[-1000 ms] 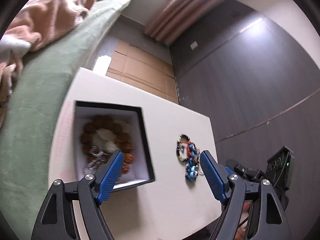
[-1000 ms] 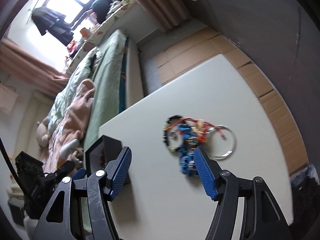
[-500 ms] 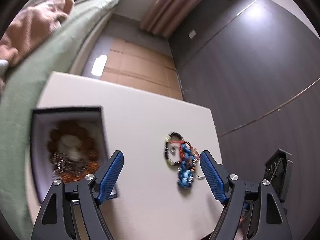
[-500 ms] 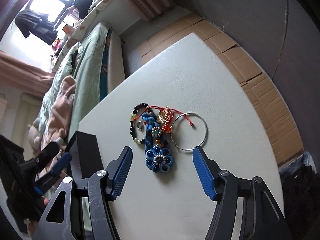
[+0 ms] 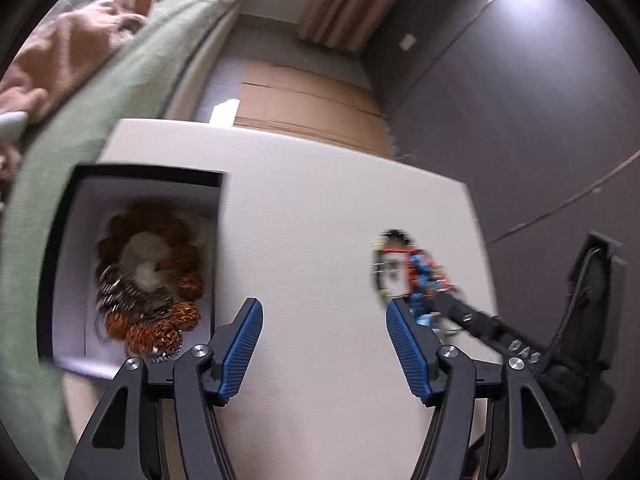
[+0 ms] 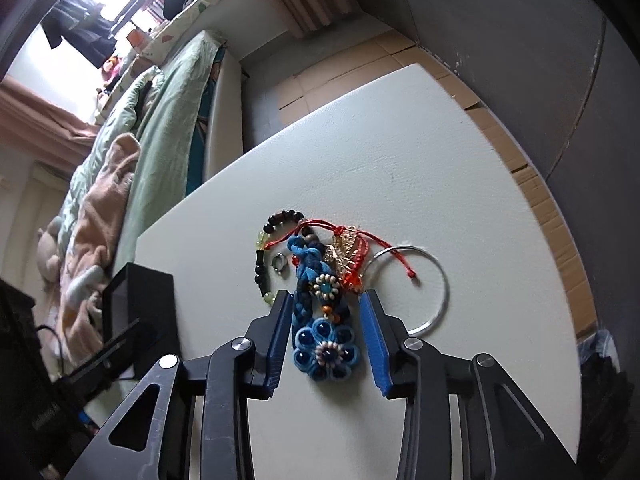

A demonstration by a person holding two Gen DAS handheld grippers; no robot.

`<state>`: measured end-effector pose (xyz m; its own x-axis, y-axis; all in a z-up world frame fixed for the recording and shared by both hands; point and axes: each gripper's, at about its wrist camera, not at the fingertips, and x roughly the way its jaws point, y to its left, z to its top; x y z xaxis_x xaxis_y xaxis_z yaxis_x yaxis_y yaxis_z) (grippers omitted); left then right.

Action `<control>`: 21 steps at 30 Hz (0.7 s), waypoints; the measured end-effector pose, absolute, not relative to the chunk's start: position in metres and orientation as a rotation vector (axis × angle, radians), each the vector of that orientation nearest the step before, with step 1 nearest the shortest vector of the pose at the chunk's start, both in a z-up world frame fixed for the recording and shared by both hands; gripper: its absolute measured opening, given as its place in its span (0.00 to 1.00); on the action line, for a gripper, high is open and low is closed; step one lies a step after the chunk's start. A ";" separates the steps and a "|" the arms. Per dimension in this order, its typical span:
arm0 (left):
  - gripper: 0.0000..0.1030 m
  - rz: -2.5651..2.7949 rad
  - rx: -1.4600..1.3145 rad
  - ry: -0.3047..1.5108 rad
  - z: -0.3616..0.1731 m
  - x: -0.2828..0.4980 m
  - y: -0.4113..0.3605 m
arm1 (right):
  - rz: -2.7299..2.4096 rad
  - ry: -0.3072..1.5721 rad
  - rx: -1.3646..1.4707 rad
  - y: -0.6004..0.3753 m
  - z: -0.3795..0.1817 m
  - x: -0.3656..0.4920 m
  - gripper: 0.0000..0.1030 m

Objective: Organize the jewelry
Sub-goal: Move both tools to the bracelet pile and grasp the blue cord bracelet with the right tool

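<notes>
Since a second ago the right hand-held gripper (image 6: 326, 320) has come down over the jewelry pile, and its jaws have just been closing; they now straddle the blue braided flower bracelet (image 6: 324, 336) with a sliver of gap at each pad, not yet pressing it. Just beyond its fingertips lie the black bead bracelet (image 6: 266, 256), a small silver ring (image 6: 280, 262), the red cord with gold charm (image 6: 348, 248) and, to the right, the silver bangle (image 6: 434, 292), all on the white worktop (image 6: 400, 160). The left hand-held gripper (image 5: 324, 336) has swung back toward the black box (image 5: 60, 240); its jaws have narrowed a little but stand open over bare worktop. The box sits left of its left finger, holding brown beaded bracelets (image 5: 160, 280). The pile lies blurred beyond its right finger.
</notes>
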<state>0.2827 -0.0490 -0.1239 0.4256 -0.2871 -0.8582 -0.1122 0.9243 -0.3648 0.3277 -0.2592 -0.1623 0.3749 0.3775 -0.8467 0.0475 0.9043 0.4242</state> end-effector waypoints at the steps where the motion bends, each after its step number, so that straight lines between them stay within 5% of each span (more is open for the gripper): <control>1: 0.64 -0.101 -0.404 1.139 -0.126 0.282 -0.046 | 0.213 1.178 0.396 -0.256 -0.163 0.329 0.34; 4: 0.64 -0.093 -0.446 1.146 -0.129 0.281 -0.033 | 0.200 1.181 0.355 -0.248 -0.166 0.331 0.30; 7: 0.64 -0.085 -0.441 1.138 -0.128 0.279 -0.033 | 0.185 1.186 0.312 -0.243 -0.169 0.334 0.14; 21: 0.64 -0.137 -0.432 1.083 -0.118 0.283 -0.054 | 0.250 0.959 0.452 -0.290 -0.099 0.291 0.12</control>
